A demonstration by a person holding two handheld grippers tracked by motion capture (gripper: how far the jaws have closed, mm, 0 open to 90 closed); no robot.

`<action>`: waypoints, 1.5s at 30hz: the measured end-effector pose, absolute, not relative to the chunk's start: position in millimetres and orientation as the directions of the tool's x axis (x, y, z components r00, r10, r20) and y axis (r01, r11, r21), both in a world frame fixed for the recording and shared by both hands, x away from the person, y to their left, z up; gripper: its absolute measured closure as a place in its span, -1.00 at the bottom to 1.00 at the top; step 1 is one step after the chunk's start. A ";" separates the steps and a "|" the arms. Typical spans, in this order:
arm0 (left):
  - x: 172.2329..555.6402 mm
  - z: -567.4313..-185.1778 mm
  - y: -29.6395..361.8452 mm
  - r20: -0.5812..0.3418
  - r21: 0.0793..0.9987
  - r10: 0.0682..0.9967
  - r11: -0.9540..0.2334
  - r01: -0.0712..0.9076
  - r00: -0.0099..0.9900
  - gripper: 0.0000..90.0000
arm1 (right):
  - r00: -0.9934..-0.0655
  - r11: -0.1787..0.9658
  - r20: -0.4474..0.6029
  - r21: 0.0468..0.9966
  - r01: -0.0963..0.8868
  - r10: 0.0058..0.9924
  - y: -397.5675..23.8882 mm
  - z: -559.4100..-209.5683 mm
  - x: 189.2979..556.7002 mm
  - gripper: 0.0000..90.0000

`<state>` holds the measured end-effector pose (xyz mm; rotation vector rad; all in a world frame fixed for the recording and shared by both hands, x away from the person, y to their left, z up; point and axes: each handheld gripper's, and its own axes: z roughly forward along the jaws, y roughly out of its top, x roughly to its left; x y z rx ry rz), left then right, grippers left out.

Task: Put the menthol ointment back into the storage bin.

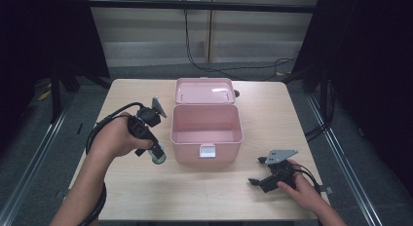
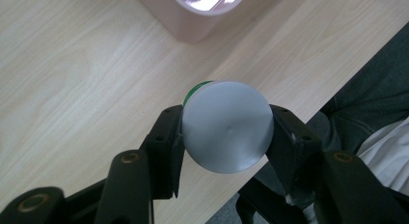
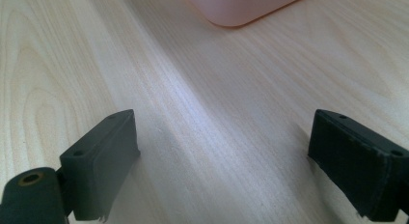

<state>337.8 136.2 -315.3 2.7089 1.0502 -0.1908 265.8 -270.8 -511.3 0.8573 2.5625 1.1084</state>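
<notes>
pink box (image 1: 206,129), one, lid up; left gripper (image 2: 226,137) grasps one grey-capped bottle (image 2: 227,133); right gripper (image 3: 222,161) spread.

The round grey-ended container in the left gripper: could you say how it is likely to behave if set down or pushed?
The container looks cylindrical with a flat circular end, so on its side it would probably roll. The left gripper clamps its curved, smooth-looking wall, so it may slip. It seems rigid: no denting shows.

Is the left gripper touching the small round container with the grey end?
Touching. In the left gripper view, both black jaws of the left gripper press against opposite sides of the round container, with no gap on either side.
</notes>
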 end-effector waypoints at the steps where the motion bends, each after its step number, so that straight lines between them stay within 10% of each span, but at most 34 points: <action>1: 338.4 -313.3 135.3 -0.203 0.166 0.646 -0.718 0.676 0.736 0.11 | -0.806 0.546 0.027 0.722 0.425 0.591 -270.8 -511.3 265.9 -0.79; 45: 388.8 -259.3 75.0 -0.176 0.187 0.648 -0.717 0.672 0.741 0.11 | -0.805 0.545 0.033 0.720 0.430 0.592 -271.0 -511.1 265.7 -0.79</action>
